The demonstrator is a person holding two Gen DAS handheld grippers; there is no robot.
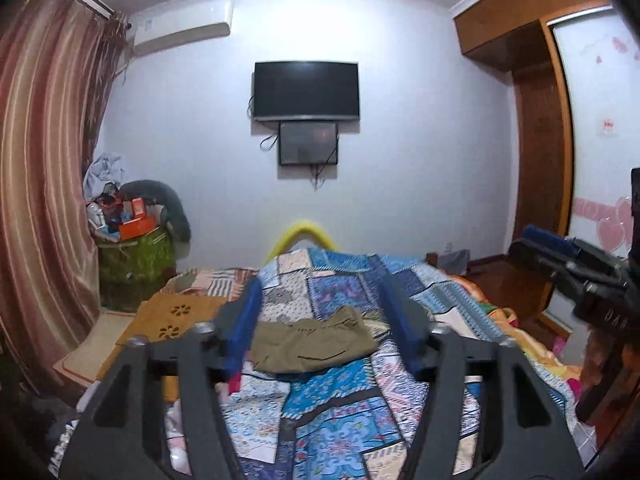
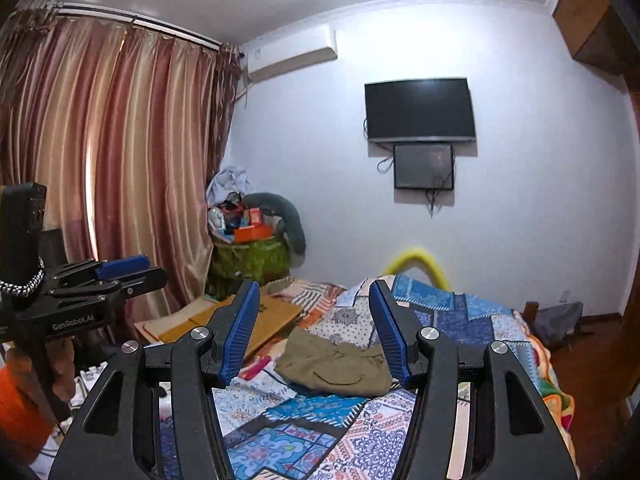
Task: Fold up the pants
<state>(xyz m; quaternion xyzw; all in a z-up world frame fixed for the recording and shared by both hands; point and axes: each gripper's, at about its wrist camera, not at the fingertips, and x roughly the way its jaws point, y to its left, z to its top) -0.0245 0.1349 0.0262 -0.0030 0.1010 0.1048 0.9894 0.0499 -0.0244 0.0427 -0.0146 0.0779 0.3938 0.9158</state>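
Observation:
Olive-green pants [image 1: 310, 342] lie folded in a compact bundle on the patchwork quilt [image 1: 340, 408] of a bed. They show in the right wrist view [image 2: 336, 364] too. My left gripper [image 1: 318, 280] is open and empty, held above the bed short of the pants. My right gripper [image 2: 314, 286] is open and empty too, at a similar height. Each gripper shows at the edge of the other's view: the right one [image 1: 560, 246] and the left one [image 2: 124, 270].
A yellow arched bed rail [image 1: 300, 236] stands at the far end of the bed. Flat cardboard [image 1: 176, 316] lies on the bed's left side. A green basket of clutter [image 1: 136, 256] stands by the curtain [image 1: 44, 200]. A wardrobe [image 1: 540, 160] is on the right.

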